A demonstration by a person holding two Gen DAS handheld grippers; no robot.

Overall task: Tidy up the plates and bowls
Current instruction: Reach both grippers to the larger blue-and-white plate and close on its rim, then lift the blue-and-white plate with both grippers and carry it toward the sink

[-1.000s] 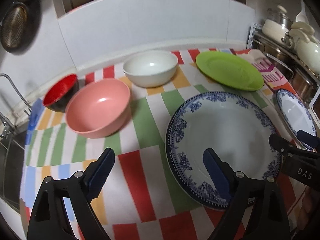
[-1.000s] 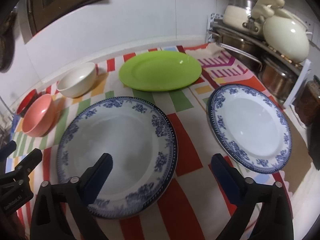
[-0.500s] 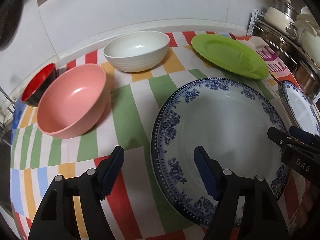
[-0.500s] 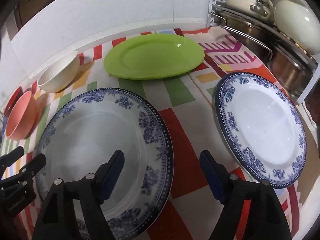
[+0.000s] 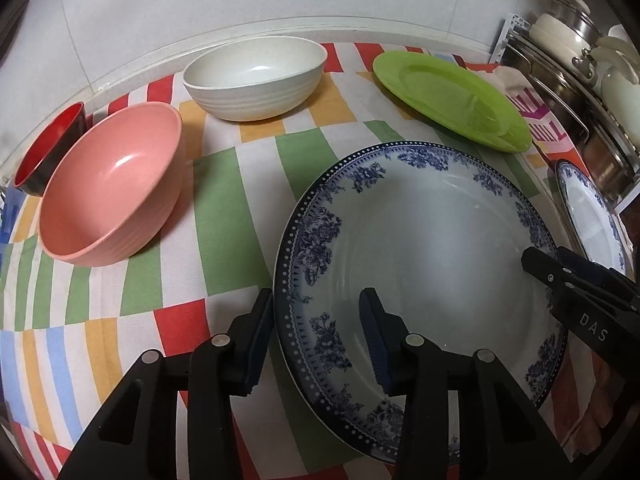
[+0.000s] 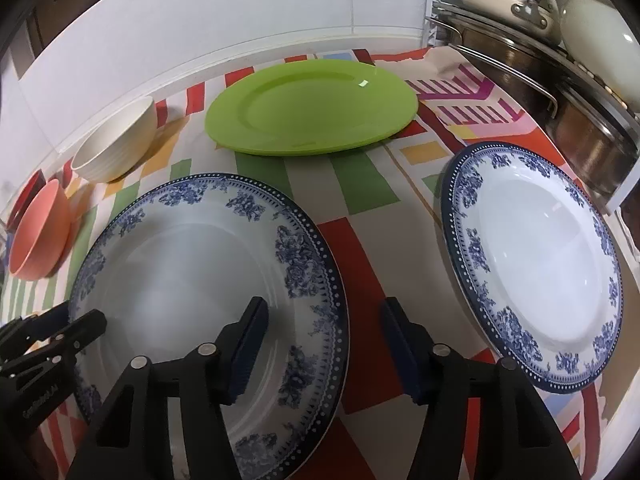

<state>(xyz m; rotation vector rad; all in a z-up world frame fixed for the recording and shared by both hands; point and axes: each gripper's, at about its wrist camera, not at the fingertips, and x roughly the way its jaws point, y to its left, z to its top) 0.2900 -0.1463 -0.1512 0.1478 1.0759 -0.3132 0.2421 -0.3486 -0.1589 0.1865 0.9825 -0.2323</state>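
Left tongs [image 5: 316, 340] straddle the left rim of the large blue-patterned plate [image 5: 424, 240]: one finger outside on the striped cloth [image 5: 224, 208], the other over the plate's well. Jaws have just been closing, now partway shut, rim between them; pads look not yet pressed on it. Right tongs [image 6: 324, 344] do the same on the plate's right rim, inner finger above the well, outer finger over the red patch of cloth; also just been closing, half-shut, a gap showing on both sides of the rim. So the plate lies between the two tools, each nearest its own side, both angled steeply down. Likely a two-handed lift, judging by the pairing. Outward: a second blue-patterned plate [image 6: 536, 268] lies just right, apart from the first; green plate [image 6: 312, 108] beyond, at the far edge. Left of the tongs sit a pink bowl [image 5: 112, 184], a cream bowl [image 5: 256, 76] farther back, and a red-and-black bowl [image 5: 48, 148] at far left.
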